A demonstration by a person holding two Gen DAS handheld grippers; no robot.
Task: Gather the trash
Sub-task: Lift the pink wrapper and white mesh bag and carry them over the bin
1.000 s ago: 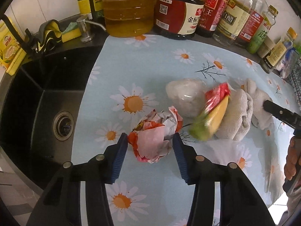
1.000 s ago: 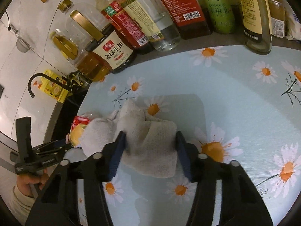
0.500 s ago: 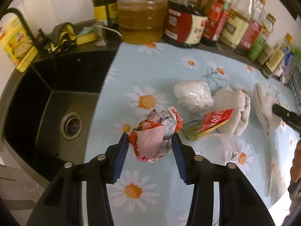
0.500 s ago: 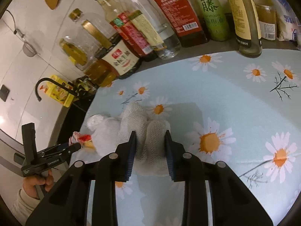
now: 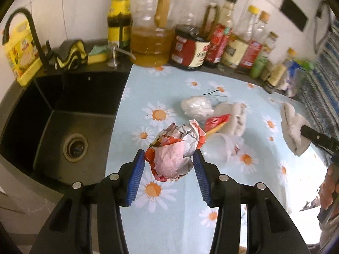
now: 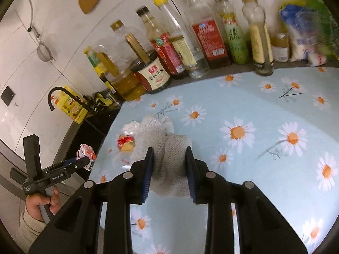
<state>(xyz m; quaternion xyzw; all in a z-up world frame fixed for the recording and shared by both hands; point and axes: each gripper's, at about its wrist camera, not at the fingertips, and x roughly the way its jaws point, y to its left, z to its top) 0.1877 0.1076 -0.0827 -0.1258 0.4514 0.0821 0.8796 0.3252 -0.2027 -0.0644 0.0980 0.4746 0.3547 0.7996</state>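
Daisy-print cloth covers the table (image 5: 169, 89) beside a black sink (image 5: 63, 131). Above it, the left gripper (image 5: 168, 164) clamps a crumpled paper wad (image 5: 173, 148); the right gripper (image 6: 168, 163) pinches a beige cloth (image 6: 169, 158). A red-yellow wrapper (image 5: 216, 121) and white bag (image 5: 197, 106) lie on the table.

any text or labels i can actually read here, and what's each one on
"GenRobot.AI": white print on the side of the left gripper, as the right wrist view shows it.
Large green character, probably "藤": label of the green bottle.
Dark soy sauce jug: large characters on its cream label, too blurred to read surely.
All other bottle labels and the yellow carton: too small or blurred.
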